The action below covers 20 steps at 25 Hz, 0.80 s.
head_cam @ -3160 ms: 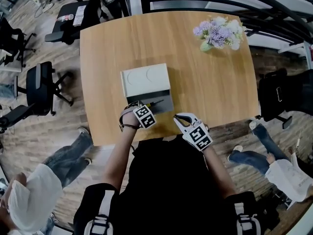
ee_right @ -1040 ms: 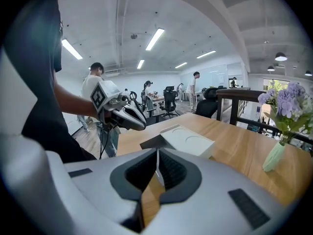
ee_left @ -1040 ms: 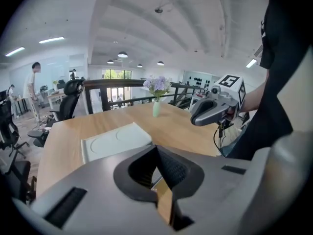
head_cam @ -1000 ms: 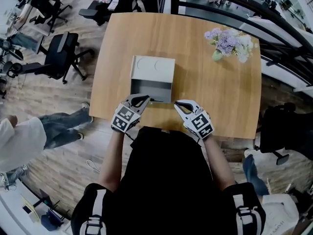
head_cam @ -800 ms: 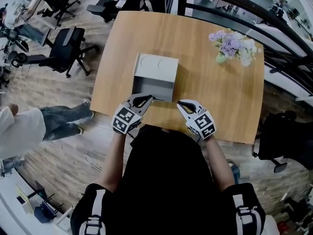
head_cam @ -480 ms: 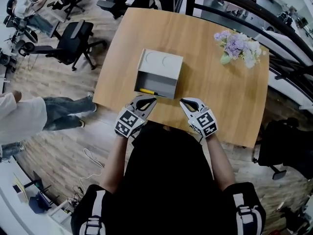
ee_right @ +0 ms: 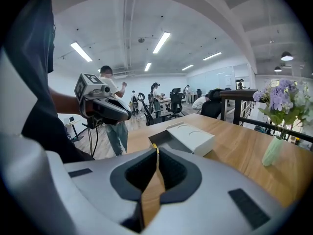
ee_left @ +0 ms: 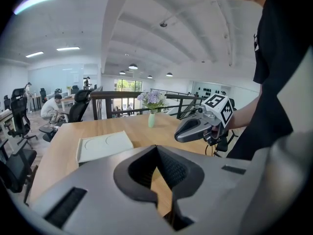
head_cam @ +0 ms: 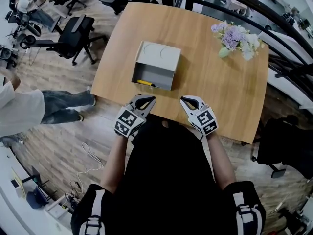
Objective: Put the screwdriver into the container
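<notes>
While the left claw and the right claw hover at the near edge of the counter, each with jaws pressed together and nothing held, the yellow-handled screwdriver lies inside the grey container, along its open front. Flowers in a vase stand well apart at the far right corner.

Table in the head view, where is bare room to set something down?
Widest free patch: bare table between the container and the right edge, nearer than the flower vase. A narrower strip lies beyond the container. Crowded: near edge, by the left gripper and right gripper.
</notes>
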{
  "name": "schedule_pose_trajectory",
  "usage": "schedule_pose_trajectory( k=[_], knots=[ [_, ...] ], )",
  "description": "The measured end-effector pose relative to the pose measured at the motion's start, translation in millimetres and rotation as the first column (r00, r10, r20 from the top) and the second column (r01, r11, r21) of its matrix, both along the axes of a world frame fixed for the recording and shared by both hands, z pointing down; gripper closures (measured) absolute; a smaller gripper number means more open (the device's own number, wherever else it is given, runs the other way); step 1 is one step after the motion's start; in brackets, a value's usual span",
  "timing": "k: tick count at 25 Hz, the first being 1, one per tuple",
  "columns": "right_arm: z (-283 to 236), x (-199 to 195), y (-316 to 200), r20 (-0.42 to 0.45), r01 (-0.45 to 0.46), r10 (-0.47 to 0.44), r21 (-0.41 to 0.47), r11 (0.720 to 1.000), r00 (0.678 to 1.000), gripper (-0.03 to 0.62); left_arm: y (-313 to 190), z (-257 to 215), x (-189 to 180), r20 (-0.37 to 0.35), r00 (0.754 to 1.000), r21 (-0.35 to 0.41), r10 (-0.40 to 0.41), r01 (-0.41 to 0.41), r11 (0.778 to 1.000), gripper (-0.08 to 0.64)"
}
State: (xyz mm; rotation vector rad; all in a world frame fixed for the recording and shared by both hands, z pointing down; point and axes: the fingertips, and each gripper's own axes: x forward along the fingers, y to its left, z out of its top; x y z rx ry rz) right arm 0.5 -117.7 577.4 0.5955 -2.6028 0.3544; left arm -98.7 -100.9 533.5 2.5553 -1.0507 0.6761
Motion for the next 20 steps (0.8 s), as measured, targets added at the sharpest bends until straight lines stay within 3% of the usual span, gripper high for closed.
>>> schedule_pose_trajectory(
  k=[20],
  knots=[
    [-7.1,-4.9,30.9,0.015,0.041,-0.041,0.003,0.999,0.999,0.560,46.0,9.7,-11.3,0.011,0.997,-0.025,-0.077,0.077,0.997,0.537]
  ],
)
